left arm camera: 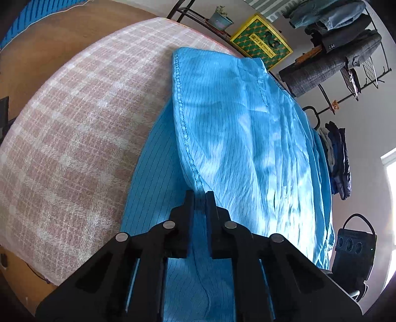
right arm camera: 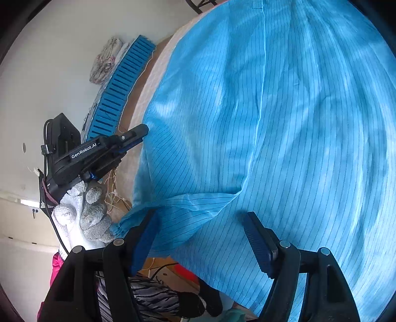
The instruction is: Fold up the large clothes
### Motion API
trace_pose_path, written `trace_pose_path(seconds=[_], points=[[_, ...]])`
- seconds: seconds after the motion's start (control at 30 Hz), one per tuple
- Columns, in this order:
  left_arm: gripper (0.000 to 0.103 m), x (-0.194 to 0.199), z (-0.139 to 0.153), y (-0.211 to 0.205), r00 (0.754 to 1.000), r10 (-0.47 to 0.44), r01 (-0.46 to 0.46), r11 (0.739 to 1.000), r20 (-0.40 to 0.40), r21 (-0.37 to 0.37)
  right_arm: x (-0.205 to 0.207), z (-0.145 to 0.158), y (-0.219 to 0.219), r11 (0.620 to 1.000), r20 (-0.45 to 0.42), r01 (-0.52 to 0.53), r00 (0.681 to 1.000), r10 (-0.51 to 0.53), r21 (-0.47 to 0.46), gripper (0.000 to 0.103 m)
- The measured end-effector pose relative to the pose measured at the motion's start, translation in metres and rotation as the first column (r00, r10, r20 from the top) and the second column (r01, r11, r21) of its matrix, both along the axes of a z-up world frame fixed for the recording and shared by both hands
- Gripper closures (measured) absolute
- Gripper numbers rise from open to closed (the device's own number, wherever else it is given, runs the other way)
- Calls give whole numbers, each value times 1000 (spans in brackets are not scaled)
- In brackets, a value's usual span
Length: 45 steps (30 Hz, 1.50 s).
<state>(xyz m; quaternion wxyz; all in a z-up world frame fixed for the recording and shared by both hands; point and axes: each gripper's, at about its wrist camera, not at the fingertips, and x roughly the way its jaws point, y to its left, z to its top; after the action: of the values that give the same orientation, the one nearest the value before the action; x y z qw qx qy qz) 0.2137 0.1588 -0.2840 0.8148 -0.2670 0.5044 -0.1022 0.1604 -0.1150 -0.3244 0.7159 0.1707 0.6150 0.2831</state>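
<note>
Blue pinstriped garment (left arm camera: 247, 148) lying across a pink-and-white checked blanket (left arm camera: 74, 128), one stitched hem edge lifting off the layer beneath. Left gripper (left arm camera: 200, 198) pinching that hem, jaws together on the cloth, a fold running up and away from the fingertips. Seen from the right wrist, the same left gripper (right arm camera: 138, 135) biting the garment's (right arm camera: 284, 123) side edge, held by a gloved hand (right arm camera: 84, 220) in white and grey knit. Right gripper (right arm camera: 201, 237) hovering over the garment's lower part, jaws wide apart, blue ribbed pads (right arm camera: 259, 247) showing, nothing between them; a loose flap of fabric (right arm camera: 178, 205) lying just ahead of the left finger. Standing behind the bed: a yellow-and-green box (left arm camera: 262, 42), a small potted plant (left arm camera: 221, 18), a rack of hanging clothes (left arm camera: 334, 49), a black speaker-like unit (left arm camera: 354, 245).
</note>
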Motion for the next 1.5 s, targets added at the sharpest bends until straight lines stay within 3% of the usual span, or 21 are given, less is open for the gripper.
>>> trace_pose_path(seconds=[0.03, 0.07, 0.13, 0.23, 0.3, 0.37, 0.4, 0.43, 0.47, 0.57, 0.7, 0.8, 0.93, 1.0, 1.1, 1.2, 1.27, 1.3, 1.33, 1.43, 1.5], points=[[98, -1, 2, -1, 1000, -4, 3, 1000, 10, 11, 0, -1, 4, 1000, 2, -14, 1000, 14, 5, 58], [99, -1, 6, -1, 1000, 0, -1, 1000, 20, 17, 1, -3, 9, 999, -9, -26, 1000, 26, 21, 70], [100, -4, 12, 3, 999, 11, -12, 1000, 39, 15, 1, -3, 15, 998, -20, -27, 999, 28, 62, 85], [101, -8, 29, 11, 997, 44, -47, 997, 62, 60, -2, 7, 27, 989, -11, -47, 999, 49, 144, 97], [101, -11, 45, 12, 994, 57, -71, 988, 97, 140, -3, 19, 36, 982, 23, -68, 998, 65, 176, 97], [95, -14, 54, 15, 988, 90, -118, 965, 126, 233, -8, 27, 44, 993, 99, -101, 991, 94, 64, 95], [88, -15, 53, 19, 987, 100, -127, 965, 125, 230, -9, 28, 46, 995, 133, -104, 986, 105, -11, 84], [70, -17, 50, 25, 989, 101, -122, 973, 111, 199, -11, 27, 45, 993, 160, -97, 982, 105, -62, 66], [60, -19, 45, 30, 990, 99, -114, 980, 99, 162, -10, 26, 42, 993, 169, -82, 981, 96, -90, 64], [60, -29, 34, 43, 992, 118, -125, 981, 54, 147, -5, 17, 29, 996, 125, -53, 990, 61, -66, 63], [60, -54, 15, 56, 992, 124, -121, 989, -28, 88, 4, 6, 19, 1000, 60, -22, 998, 22, -14, 45], [60, -79, 5, 48, 993, 100, -96, 993, -59, 63, 9, -4, 14, 999, 5, 1, 1000, -1, 37, 43], [60, -95, -1, 24, 997, 51, -45, 994, -56, 99, 20, -12, 19, 997, -24, 51, 998, -49, 54, 42], [60, -101, 2, 4, 999, -4, 9, 989, -32, 151, 24, -13, 21, 993, -46, 82, 996, -78, 80, 37], [60, -112, 5, -31, 992, -124, 120, 956, -2, 267, 24, -15, 23, 992, -54, 100, 994, -96, 80, 33], [60, -124, 0, -62, 968, -252, 240, 904, -14, 353, 24, -13, 42, 997, -15, 70, 997, -69, 25, 33], [60, -130, -1, -69, 960, -278, 264, 889, -19, 375, 21, -8, 56, 999, 28, 31, 999, -30, -31, 45], [60, -132, 2, -66, 963, -269, 255, 899, -10, 358, 18, -8, 59, 998, 35, -2, 999, 4, -55, 74], [60, -132, 6, -59, 969, -246, 232, 915, 1, 330, 15, -9, 60, 997, 33, -26, 999, 29, -77, 86], [60, -129, 16, -26, 991, -128, 116, 961, 33, 252, 8, -7, 59, 990, 68, -43, 996, 53, -134, 87], [60, -124, 14, -5, 999, -40, 34, 967, 18, 252, 1, -7, 51, 984, 83, -56, 994, 70, -166, 87]])
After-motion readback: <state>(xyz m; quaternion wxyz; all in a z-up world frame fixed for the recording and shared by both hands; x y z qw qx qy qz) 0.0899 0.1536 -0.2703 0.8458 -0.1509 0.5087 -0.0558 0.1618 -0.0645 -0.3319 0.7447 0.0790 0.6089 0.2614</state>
